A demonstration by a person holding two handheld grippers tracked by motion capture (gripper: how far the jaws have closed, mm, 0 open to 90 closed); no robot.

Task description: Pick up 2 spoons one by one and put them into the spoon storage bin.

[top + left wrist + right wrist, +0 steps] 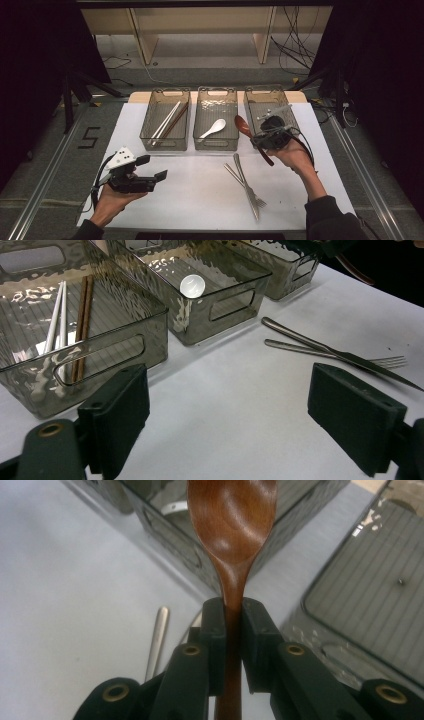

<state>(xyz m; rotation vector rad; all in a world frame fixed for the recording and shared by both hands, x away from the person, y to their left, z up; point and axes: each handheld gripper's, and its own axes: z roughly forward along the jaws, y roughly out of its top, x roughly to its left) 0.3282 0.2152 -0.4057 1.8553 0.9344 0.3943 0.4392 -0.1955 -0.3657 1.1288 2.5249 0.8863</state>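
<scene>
In the right gripper view, the brown wooden spoon [232,525] is cut off by the top edge, and its handle is hidden between the closed jaws of the right gripper [233,625]. In the left gripper view, the white spoon [192,286] shows just its bowl; the ribbed bin [220,302] wall blurs the rest. Small specks inside the right-hand bin [272,102] are too small to identify.
</scene>
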